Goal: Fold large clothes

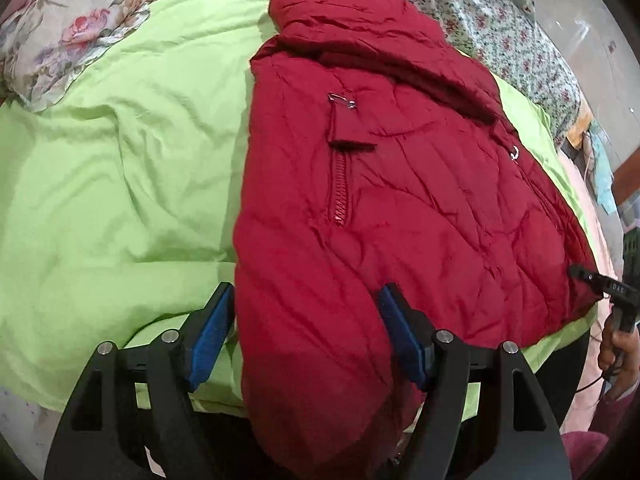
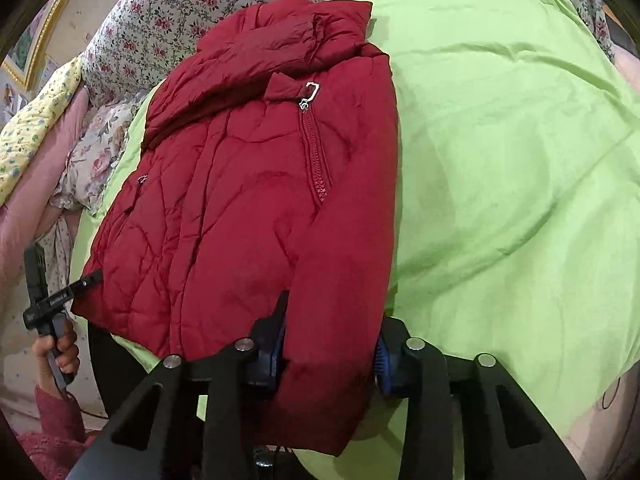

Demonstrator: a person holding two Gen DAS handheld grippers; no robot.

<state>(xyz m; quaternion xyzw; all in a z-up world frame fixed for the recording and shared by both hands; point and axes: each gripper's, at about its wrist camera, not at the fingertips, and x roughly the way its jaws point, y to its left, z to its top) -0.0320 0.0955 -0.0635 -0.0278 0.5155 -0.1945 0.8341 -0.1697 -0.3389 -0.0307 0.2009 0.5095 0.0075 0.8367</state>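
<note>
On the green sheet (image 1: 120,184), your red puffer jacket (image 1: 380,208) lies flat, its hem overhanging the near edge. Your left gripper (image 1: 308,312) straddles one hem corner, pads apart; your right gripper (image 2: 330,354) pinches the other.

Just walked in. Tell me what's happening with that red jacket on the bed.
A person holding a gripper in each hand is folding a red puffer jacket that lies on a green sheet. Each gripper is at one corner of the jacket's near hem. The right gripper has its pads pressed on the fabric. The left gripper straddles its corner with the pads apart, not yet pinching. The sleeves already look tucked in; the hem has not been lifted.
</note>
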